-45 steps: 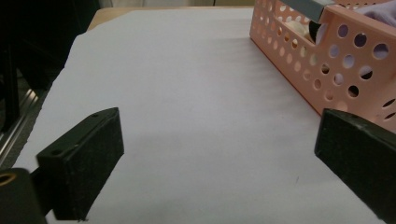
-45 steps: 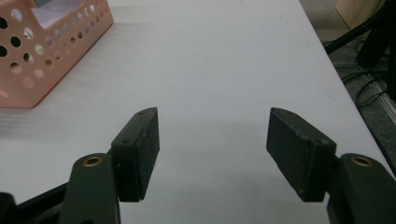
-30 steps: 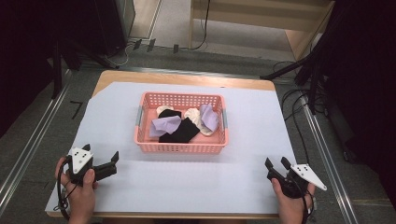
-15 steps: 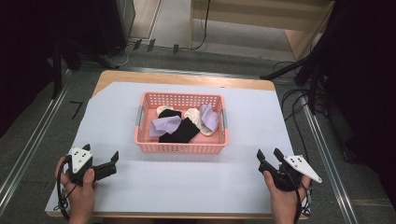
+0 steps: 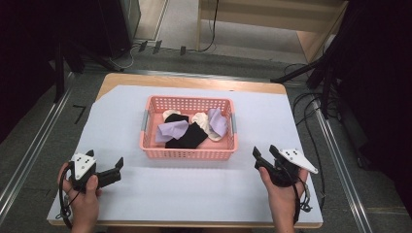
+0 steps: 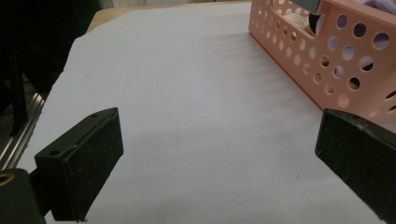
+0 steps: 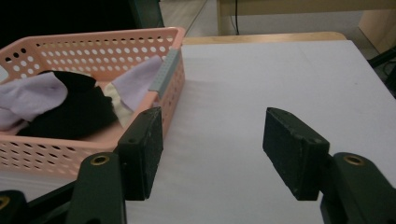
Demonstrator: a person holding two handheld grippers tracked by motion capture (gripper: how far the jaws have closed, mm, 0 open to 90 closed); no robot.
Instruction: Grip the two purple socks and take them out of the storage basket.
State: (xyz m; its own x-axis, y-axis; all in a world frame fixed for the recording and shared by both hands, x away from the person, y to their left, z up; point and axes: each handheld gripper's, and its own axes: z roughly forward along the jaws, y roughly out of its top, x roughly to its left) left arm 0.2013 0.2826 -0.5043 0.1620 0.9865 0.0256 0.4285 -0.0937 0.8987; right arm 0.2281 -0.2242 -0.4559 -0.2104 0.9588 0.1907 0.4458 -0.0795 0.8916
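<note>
A pink perforated basket (image 5: 187, 154) sits mid-table and holds lilac socks (image 5: 171, 130), a black sock (image 5: 188, 137) and cream socks (image 5: 200, 118). My left gripper (image 5: 116, 170) rests at the front left, pointing right, its jaws open over bare white sheet (image 6: 219, 158); the basket's corner (image 6: 327, 70) lies ahead to its right. My right gripper (image 5: 265, 151) hovers at the front right, just off the basket's right end. It is open with nothing between its jaws (image 7: 215, 140), which have just been closing a little. The basket (image 7: 93, 42) and its lilac sock (image 7: 135, 81) show to its left.
A white sheet (image 5: 194, 194) covers the wooden table (image 5: 194, 81). Metal rails (image 5: 29, 155) run along both sides, and cables (image 5: 311, 104) lie on the floor at the right. A wooden shelf (image 5: 272, 19) stands beyond the table.
My right gripper has lifted and moved forward and left, closer to the basket's right end. The left gripper and the basket have stayed put.
</note>
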